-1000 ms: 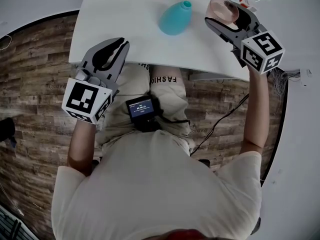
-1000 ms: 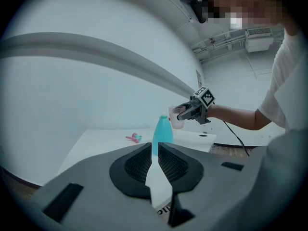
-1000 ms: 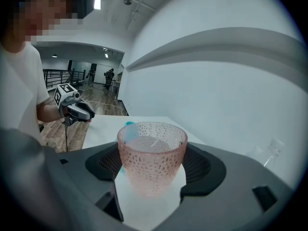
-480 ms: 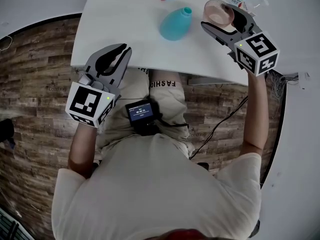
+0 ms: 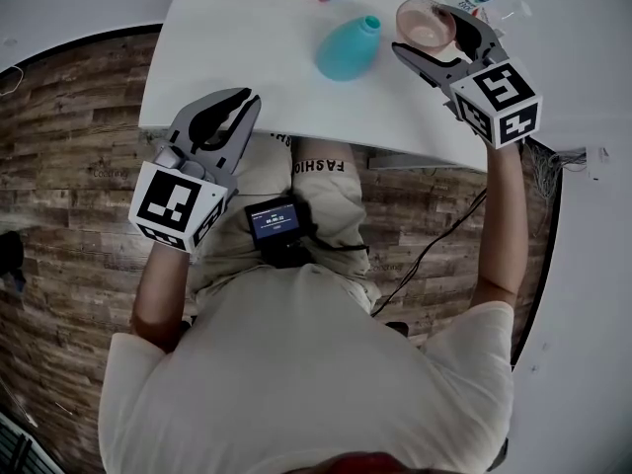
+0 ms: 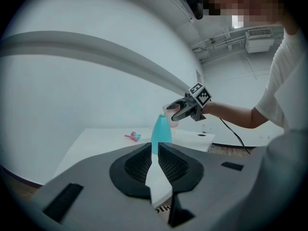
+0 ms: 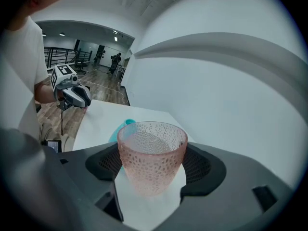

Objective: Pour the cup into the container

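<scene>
The right gripper (image 7: 153,174) clamps the pink dimpled cup (image 7: 150,146) by its lower wall, roughly upright above the white table (image 5: 247,57) and near the teal container (image 5: 348,47). The container's mouth (image 5: 369,21) is narrow, so a tilt begun off-centre would likely spill onto the table. The container stands unheld, and a knock from the cup's rim could topple it. The left gripper (image 6: 155,153) waits empty off the table's near edge, jaws a slit apart.

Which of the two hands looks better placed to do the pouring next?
The right. The right gripper grips the pink cup, raised close beside the teal bottle. The left gripper is empty, jaws slightly apart, back at the near edge of the table.
</scene>
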Tool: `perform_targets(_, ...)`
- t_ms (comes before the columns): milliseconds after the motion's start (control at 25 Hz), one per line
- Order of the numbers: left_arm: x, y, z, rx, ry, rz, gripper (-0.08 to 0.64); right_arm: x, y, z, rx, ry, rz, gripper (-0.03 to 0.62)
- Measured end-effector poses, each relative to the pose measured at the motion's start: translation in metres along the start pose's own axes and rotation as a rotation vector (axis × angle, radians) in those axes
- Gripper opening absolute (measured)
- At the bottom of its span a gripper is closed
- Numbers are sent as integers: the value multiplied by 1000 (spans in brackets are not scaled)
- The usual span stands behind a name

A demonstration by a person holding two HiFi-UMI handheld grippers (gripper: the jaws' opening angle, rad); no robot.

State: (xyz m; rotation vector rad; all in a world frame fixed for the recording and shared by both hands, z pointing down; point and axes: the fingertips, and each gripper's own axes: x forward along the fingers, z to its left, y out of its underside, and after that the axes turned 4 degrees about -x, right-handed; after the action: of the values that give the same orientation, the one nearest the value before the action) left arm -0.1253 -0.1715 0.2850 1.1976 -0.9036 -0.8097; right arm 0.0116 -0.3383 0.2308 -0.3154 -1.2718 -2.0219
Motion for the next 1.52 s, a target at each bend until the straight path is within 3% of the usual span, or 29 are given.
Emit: perform_targets(1520,-4,4,3,-3,-11,10,52,9,-10,-2,-213,44,116,370)
